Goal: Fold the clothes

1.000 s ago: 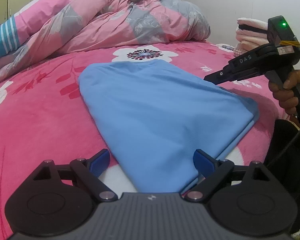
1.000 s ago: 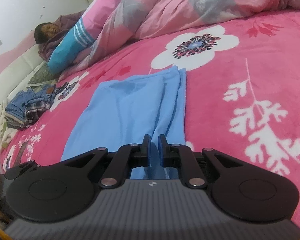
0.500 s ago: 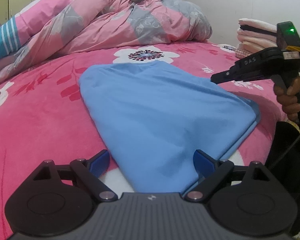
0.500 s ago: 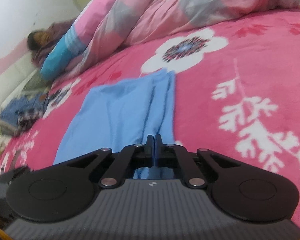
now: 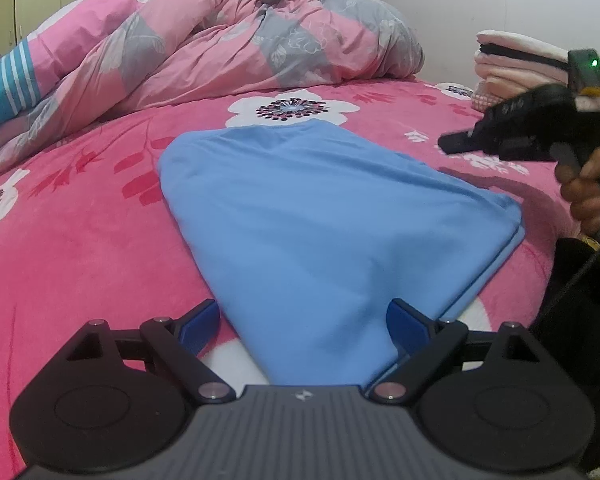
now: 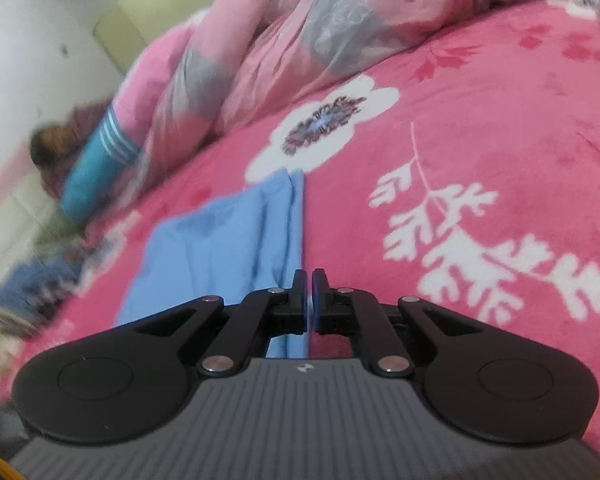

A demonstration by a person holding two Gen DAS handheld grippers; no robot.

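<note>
A light blue garment (image 5: 320,220) lies folded flat on the pink flowered blanket (image 5: 80,240). My left gripper (image 5: 302,316) is open, its blue pads either side of the garment's near corner, gripping nothing. In the left wrist view my right gripper (image 5: 446,145) hovers above the blanket beyond the garment's right edge, held by a hand (image 5: 588,188). The right wrist view shows the right gripper (image 6: 309,280) shut with nothing between its fingers, above the long edge of the garment (image 6: 220,240).
A rumpled pink and grey quilt (image 5: 240,52) fills the far side of the bed. A stack of folded clothes (image 5: 516,60) stands at the far right. A person (image 6: 56,148) lies at the bed's head, with a blurred pile of clothes (image 6: 32,292) nearby.
The right gripper's fingers closed fully, then it lifted and drew back to the right, away from the garment. The left gripper and the garment stayed put.
</note>
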